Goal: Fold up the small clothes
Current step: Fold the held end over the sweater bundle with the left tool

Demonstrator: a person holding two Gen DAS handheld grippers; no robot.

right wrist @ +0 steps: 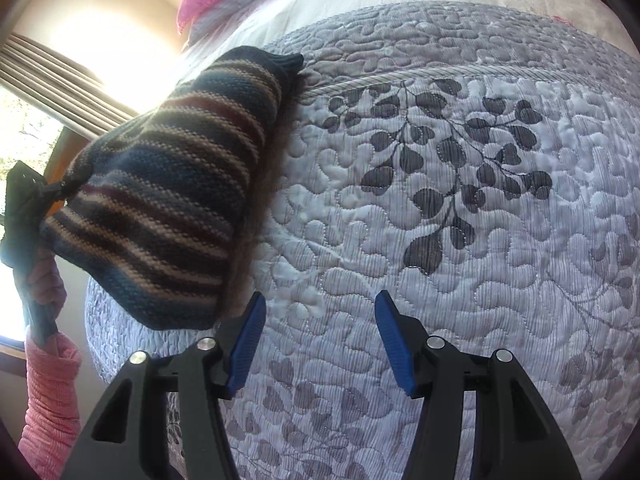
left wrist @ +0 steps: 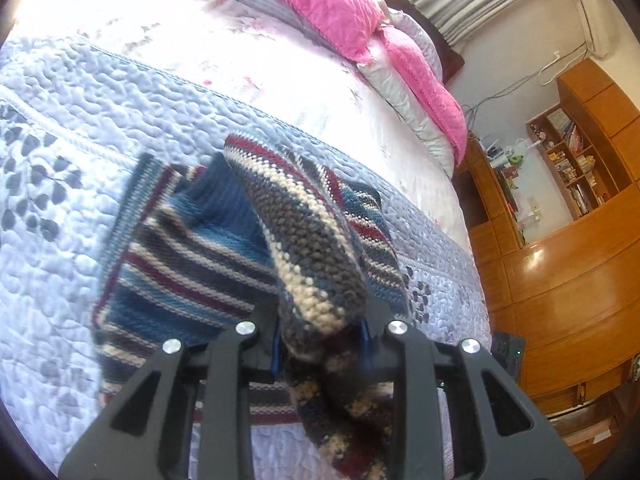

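A small striped knit sweater [left wrist: 192, 264] in blue, grey, cream and dark red hangs above the quilted bedspread [left wrist: 60, 240]. My left gripper [left wrist: 320, 336] is shut on a thick bunched fold of it, which fills the space between the blue pads. In the right wrist view the same sweater [right wrist: 168, 200] dangles at the left, held up by the left gripper [right wrist: 28, 200] in a hand with a pink sleeve [right wrist: 48, 400]. My right gripper [right wrist: 320, 344] stands open over the bedspread [right wrist: 440, 260], just right of the sweater's lower edge, with nothing between its blue pads [right wrist: 248, 340].
Pink and grey pillows [left wrist: 340, 12] lie at the head of the bed. Wooden cabinets and bookshelves [left wrist: 572, 208] stand past the bed's right edge. A window with curtains [right wrist: 48, 72] glares brightly at the left in the right wrist view.
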